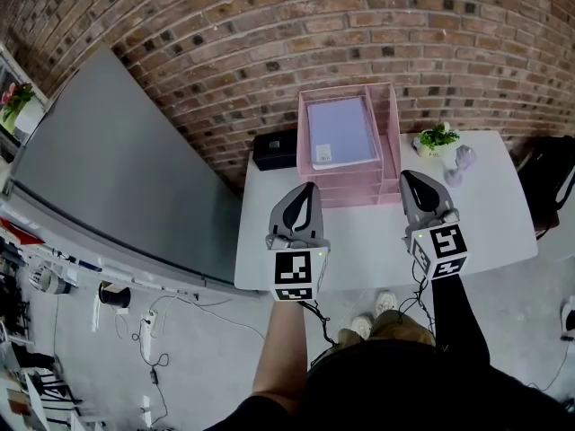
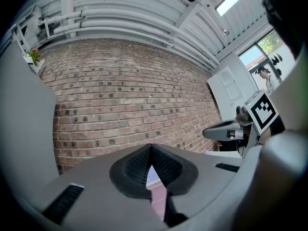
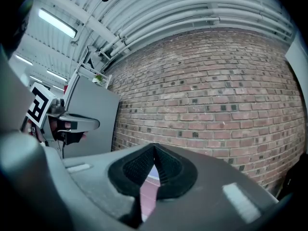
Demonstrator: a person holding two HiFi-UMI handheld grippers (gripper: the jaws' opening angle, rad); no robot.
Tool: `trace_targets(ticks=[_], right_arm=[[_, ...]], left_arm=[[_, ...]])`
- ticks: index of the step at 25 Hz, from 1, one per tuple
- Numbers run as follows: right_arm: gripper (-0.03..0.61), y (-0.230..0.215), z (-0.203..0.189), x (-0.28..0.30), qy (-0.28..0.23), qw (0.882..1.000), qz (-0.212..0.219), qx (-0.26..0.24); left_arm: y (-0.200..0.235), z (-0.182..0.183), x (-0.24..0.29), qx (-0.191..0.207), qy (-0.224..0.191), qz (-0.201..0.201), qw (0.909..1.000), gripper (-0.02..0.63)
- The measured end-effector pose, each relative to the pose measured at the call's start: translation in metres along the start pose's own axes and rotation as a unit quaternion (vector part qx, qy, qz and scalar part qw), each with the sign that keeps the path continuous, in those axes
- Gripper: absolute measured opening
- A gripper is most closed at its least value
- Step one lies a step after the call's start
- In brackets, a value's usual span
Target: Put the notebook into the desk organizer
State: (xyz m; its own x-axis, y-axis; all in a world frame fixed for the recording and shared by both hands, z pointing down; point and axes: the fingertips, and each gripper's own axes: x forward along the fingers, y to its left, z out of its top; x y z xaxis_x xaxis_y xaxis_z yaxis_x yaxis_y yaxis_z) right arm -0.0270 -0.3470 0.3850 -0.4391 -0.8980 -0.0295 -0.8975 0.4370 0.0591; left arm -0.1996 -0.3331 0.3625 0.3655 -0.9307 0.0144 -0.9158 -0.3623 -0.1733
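Note:
A lavender notebook (image 1: pixel 340 131) lies flat in the top tray of the pink desk organizer (image 1: pixel 390 115) at the back of the white table (image 1: pixel 377 241), against the brick wall. My left gripper (image 1: pixel 307 188) hovers over the table's near left part, just in front of the organizer, shut and holding nothing. My right gripper (image 1: pixel 415 177) hangs at the same depth to the right of the organizer's front, also shut and empty. In the left gripper view the jaws (image 2: pixel 152 148) meet at their tips; the right gripper view shows the same (image 3: pixel 154 147). Both point level at the wall.
A black box (image 1: pixel 274 149) sits left of the organizer. A small potted plant (image 1: pixel 437 139) and a pale purple figurine (image 1: pixel 460 164) stand at the table's back right. A grey panel (image 1: pixel 117 169) leans to the left. The person's feet (image 1: pixel 373 317) are below the table's front edge.

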Motion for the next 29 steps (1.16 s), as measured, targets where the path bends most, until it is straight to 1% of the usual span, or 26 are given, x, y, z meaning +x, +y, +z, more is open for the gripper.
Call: trace_targets(ticks=[2,6,16,21,29], right_arm=[[0.000,0.004,0.000,0.000,-0.003,1.000,0.006,-0.001],[0.000,0.017,0.000,-0.001,-0.009,0.999,0.021,-0.027],[0.000,0.014,-0.001,-0.006,-0.011,1.000,0.018,-0.019],[0.000,0.016,-0.003,-0.005,-0.011,0.999,0.023,-0.020],[0.000,0.016,-0.001,-0.004,-0.013,0.999,0.025,-0.021]], left_arm=[[0.003,-0.003,-0.003,0.001,0.003,0.004,1.0000,0.008],[0.009,-0.009,-0.007,0.003,0.010,0.013,0.9999,0.008],[0.008,-0.014,-0.008,-0.007,0.017,0.020,0.9996,0.008],[0.008,-0.012,-0.008,-0.018,0.009,0.027,0.9994,0.008],[0.008,-0.015,-0.008,-0.017,0.018,0.033,0.9991,0.008]])
